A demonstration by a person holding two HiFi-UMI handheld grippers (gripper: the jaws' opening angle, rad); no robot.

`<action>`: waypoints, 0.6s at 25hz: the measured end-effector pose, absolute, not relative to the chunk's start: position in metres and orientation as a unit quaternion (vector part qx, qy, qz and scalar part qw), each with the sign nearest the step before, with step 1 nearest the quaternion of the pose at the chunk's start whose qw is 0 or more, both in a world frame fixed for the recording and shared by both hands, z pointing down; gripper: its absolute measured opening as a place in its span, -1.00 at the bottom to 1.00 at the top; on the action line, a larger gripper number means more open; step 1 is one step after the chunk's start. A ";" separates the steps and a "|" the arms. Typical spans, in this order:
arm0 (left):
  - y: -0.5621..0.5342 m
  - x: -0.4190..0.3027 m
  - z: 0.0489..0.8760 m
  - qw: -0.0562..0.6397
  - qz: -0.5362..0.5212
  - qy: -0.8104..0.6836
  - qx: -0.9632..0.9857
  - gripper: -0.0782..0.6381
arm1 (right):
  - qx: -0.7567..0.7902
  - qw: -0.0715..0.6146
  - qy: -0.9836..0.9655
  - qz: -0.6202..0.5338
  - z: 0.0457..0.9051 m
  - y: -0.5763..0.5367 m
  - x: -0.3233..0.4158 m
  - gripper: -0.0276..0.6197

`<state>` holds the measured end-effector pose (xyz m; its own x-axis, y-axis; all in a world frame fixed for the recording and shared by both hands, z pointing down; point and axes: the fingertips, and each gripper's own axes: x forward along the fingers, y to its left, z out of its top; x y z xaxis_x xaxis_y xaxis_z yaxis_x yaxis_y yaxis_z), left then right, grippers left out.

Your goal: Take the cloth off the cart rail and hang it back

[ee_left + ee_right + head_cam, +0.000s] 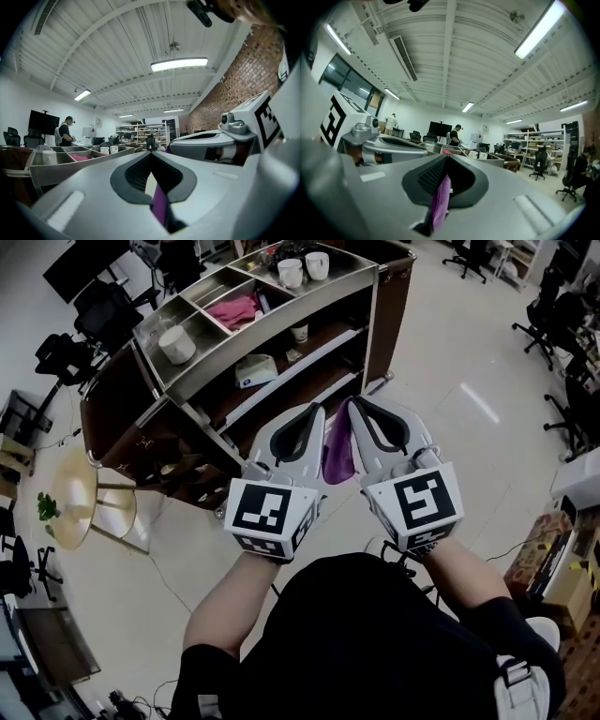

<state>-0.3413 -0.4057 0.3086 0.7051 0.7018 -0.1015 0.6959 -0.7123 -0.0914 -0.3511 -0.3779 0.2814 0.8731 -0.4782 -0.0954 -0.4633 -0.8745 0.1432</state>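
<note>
Pale glossy floor (450,362) spreads around a steel-topped cart (373,296) with open shelves, and office chairs (562,329) stand off at the right edge of the room. Close in front of the cart's open side, the left gripper (317,412) and the right gripper (354,401) are side by side, tips angled toward each other, with a purple cloth (337,454) hanging between them, off the cart. Each gripper view shows the jaws pressed together on a fold of that cloth, a purple strip running down from the closed tips. On the cart's top tray sit two white cups (291,273) at the far end, a pink cloth (234,310) in a middle compartment and a white pot (176,345) in the near one
</note>
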 end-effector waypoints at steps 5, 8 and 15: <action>-0.342 -0.314 0.313 0.027 0.050 -0.408 -0.911 -0.81 | 0.974 0.054 -0.213 -0.054 0.287 -0.314 -0.325 -0.90; -0.294 -0.308 0.315 0.031 0.049 -0.423 -0.904 -0.81 | 0.978 0.057 -0.194 -0.055 0.291 -0.265 -0.320 -0.90; -0.203 -0.297 0.320 0.038 0.051 -0.450 -0.891 -0.81 | 0.985 0.043 -0.161 -0.041 0.298 -0.176 -0.311 -0.90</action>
